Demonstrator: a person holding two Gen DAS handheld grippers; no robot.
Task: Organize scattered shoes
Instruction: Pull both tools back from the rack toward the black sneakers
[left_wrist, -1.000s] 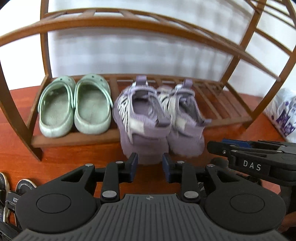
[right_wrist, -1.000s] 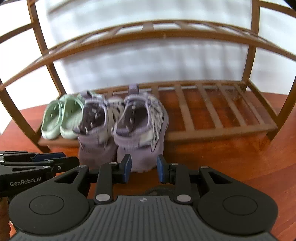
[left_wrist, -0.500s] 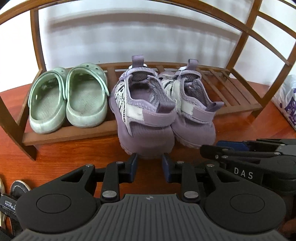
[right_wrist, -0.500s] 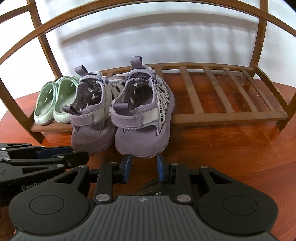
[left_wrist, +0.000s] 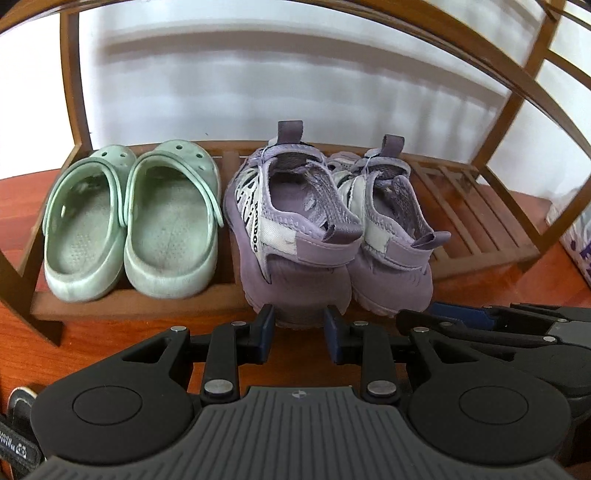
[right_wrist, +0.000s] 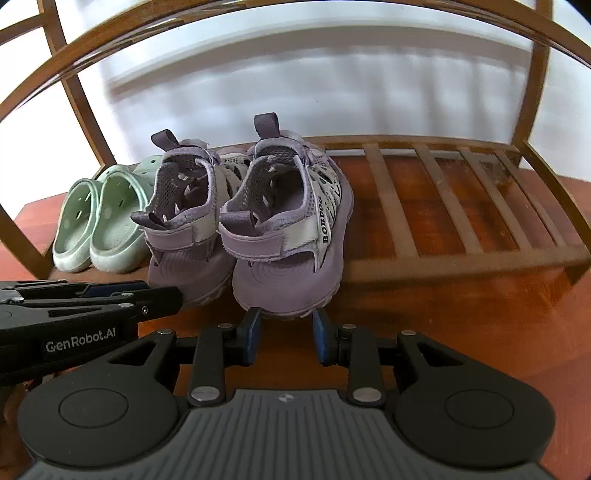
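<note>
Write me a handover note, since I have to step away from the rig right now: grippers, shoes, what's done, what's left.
Left gripper: shut on the heel of the left purple shoe.
Right gripper: shut on the heel of the right purple shoe.
Both shoes point toes-in over the rack's bottom shelf, with their heels overhanging the front rail. I cannot tell whether they are fully set down.
Done: the green clogs sit as a pair at the shelf's left end.
Left: seat and release the purple pair. Then deal with the dark footwear on the floor at lower left, which is mostly cut off.
</note>
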